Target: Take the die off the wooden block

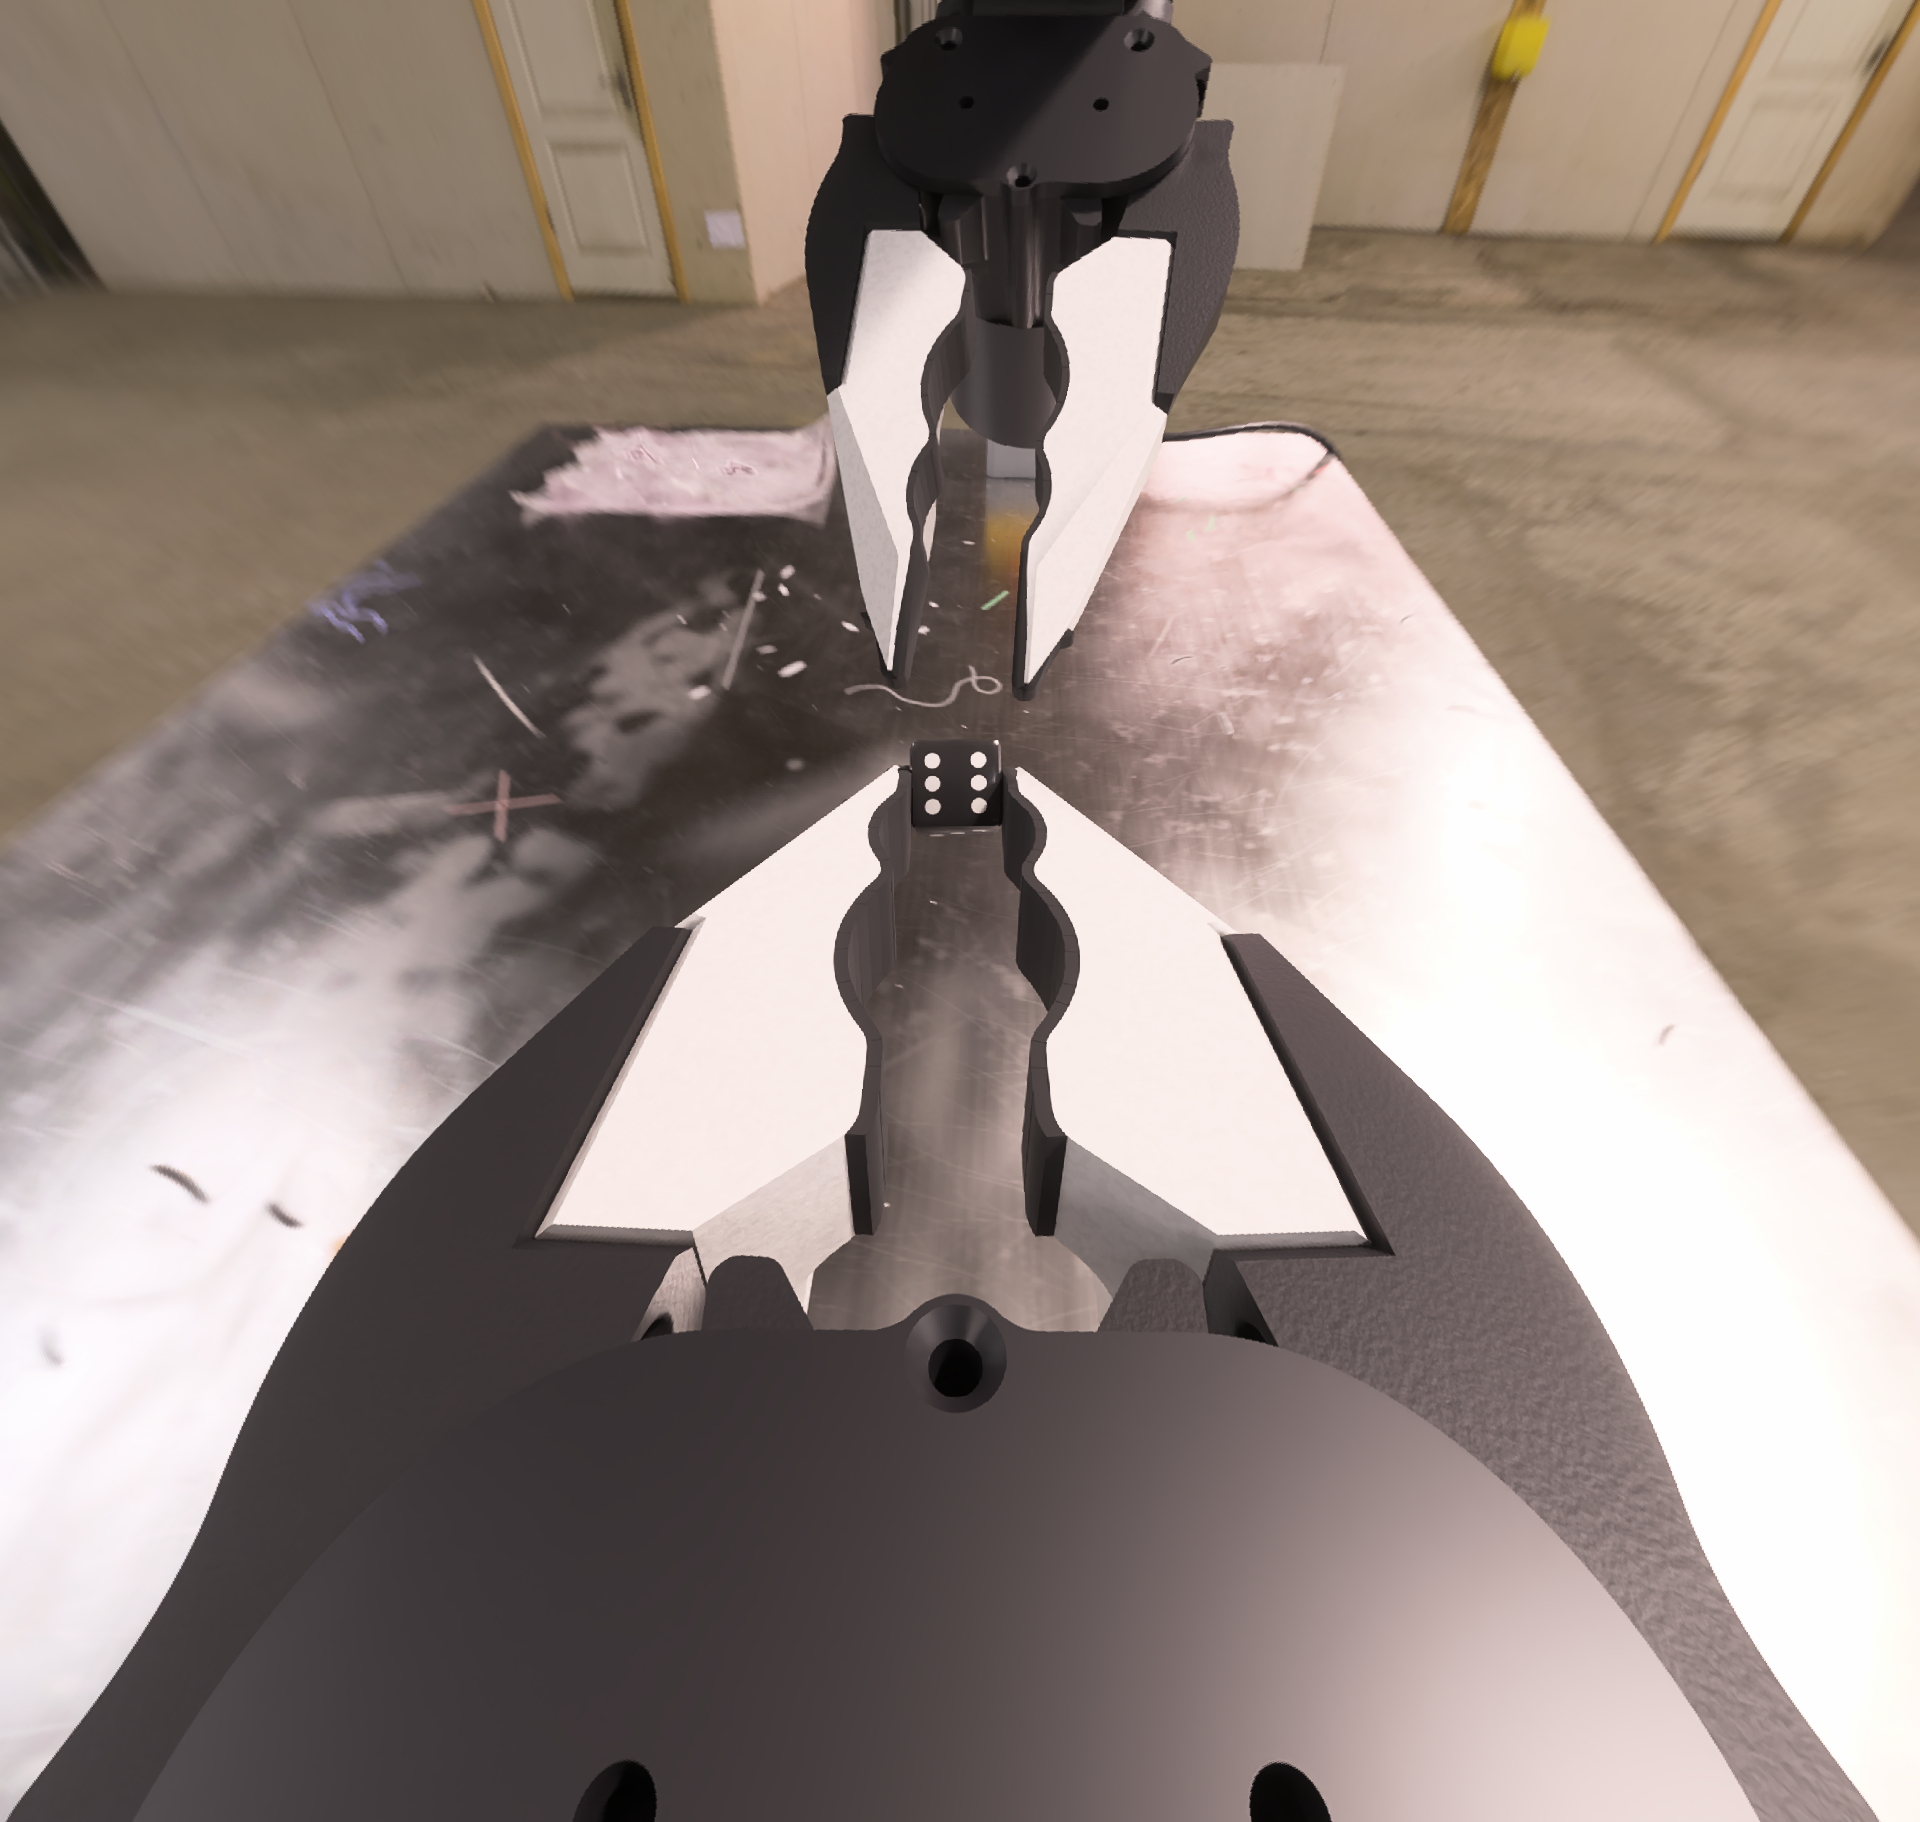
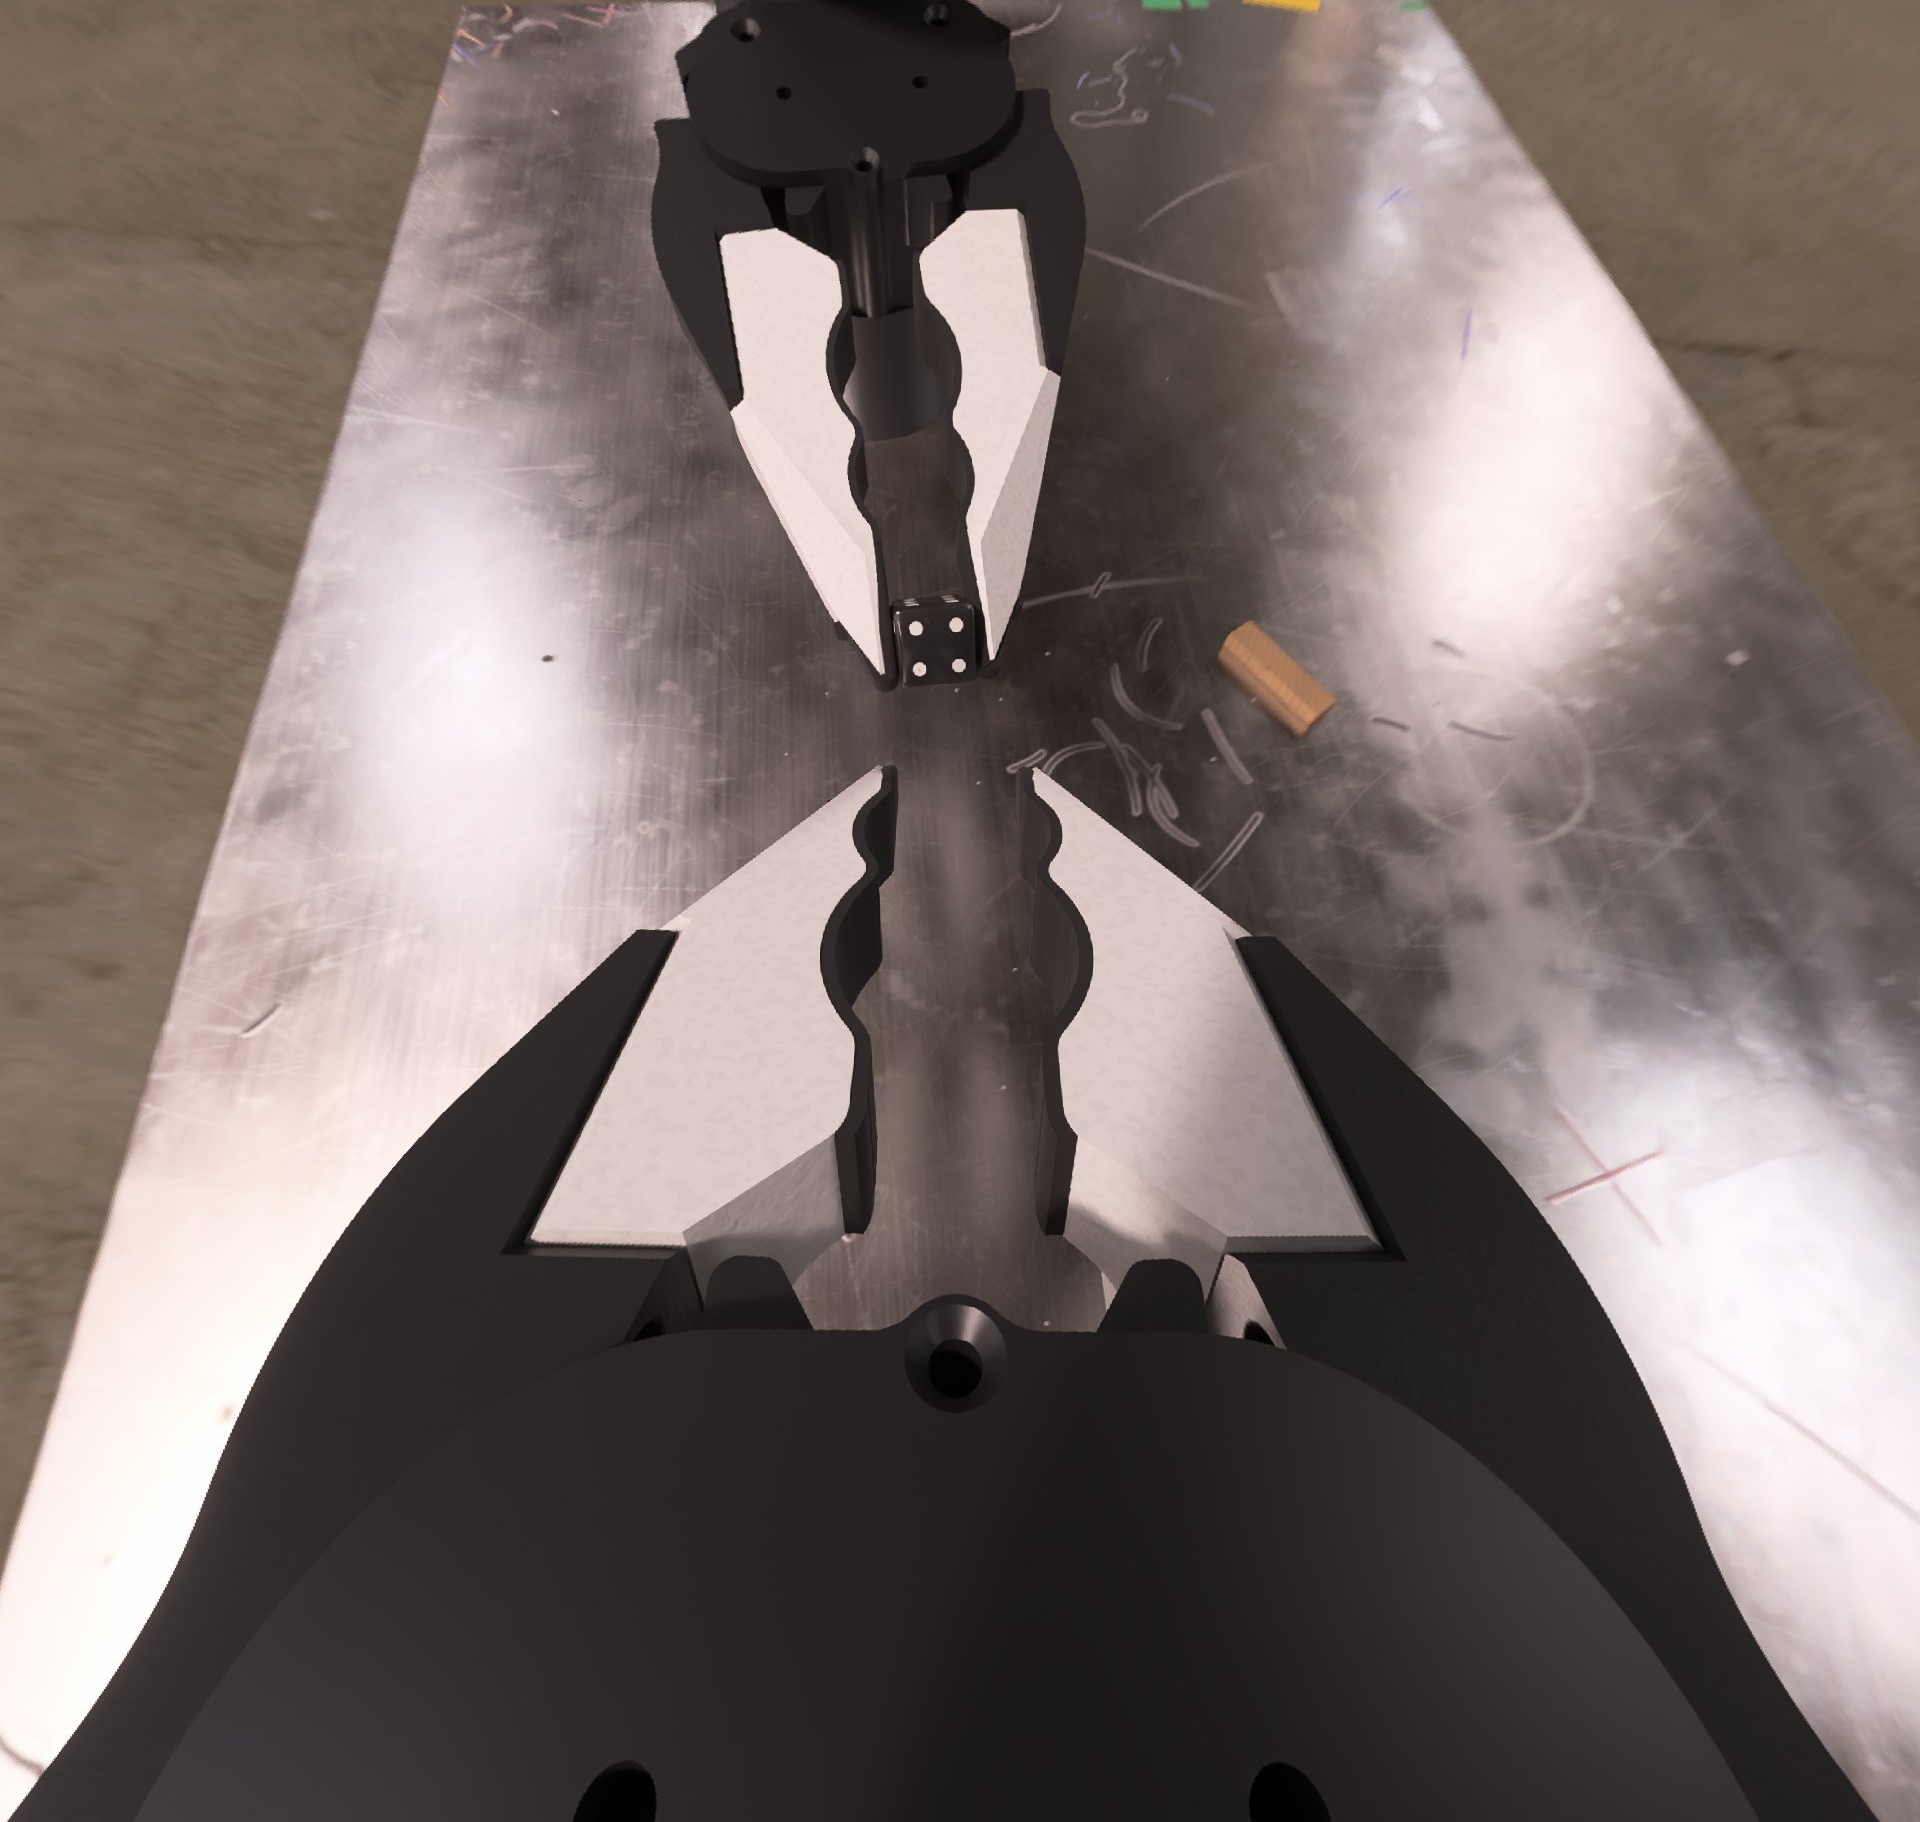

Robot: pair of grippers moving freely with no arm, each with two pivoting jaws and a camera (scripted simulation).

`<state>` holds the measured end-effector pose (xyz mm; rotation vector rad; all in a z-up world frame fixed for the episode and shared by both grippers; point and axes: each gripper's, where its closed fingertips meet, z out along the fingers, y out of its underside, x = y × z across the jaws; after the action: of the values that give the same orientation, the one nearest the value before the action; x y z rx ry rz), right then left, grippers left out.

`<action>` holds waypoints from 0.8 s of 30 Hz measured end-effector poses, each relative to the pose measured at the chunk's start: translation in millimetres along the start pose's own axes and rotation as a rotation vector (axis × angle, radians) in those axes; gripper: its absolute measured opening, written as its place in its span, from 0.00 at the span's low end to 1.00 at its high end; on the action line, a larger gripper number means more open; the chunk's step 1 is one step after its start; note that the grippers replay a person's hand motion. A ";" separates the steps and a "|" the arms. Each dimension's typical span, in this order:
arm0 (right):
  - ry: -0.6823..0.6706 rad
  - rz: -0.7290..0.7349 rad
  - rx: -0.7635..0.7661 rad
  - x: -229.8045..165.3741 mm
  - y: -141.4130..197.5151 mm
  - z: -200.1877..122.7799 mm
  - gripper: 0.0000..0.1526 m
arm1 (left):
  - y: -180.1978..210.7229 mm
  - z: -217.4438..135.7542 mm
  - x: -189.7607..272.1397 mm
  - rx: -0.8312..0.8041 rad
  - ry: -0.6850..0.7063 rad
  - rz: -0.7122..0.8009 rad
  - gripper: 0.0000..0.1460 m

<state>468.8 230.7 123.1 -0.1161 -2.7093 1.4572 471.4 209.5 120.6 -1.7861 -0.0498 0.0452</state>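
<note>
While left gripper (image 1: 956,785) grips die (image 1: 955,783), wooden block (image 2: 1276,679) lies apart

Black die (image 1: 955,783) between left gripper (image 1: 956,785) tips

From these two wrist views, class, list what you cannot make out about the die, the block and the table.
- Die: its side faces are hidden by the left gripper fingers in both views.
- Wooden block: absent from the left wrist view; its underside is hidden in the right.
- Table: near end covered by each gripper's body; whether the die touches it is unclear.
</note>
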 end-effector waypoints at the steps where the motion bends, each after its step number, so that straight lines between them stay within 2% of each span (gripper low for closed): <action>1: 0.025 -0.033 0.004 -1.8 -2.4 -1.3 0.15 | -2.5 -1.1 1.2 0.009 -0.019 0.066 0.11; 6: 0.173 -0.171 0.018 -5.1 -10.2 -6.6 0.16 | -12.6 -4.1 2.6 0.030 -0.133 0.299 0.11; 9: 0.241 -0.194 0.022 -2.4 -8.5 -7.2 0.16 | -12.4 -2.5 -0.2 0.014 -0.171 0.290 0.11; 19: 0.442 -0.232 0.009 12.6 3.9 4.6 0.13 | 11.3 5.6 -16.2 -0.105 -0.171 -0.112 0.11; 24: 0.387 -0.167 -0.033 14.3 11.2 8.3 0.10 | 22.9 10.5 -16.1 -0.092 -0.086 -0.456 0.11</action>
<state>454.1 231.4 109.4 -0.1520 -2.3693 1.2004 454.9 214.0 96.1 -1.8257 -0.5253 -0.2109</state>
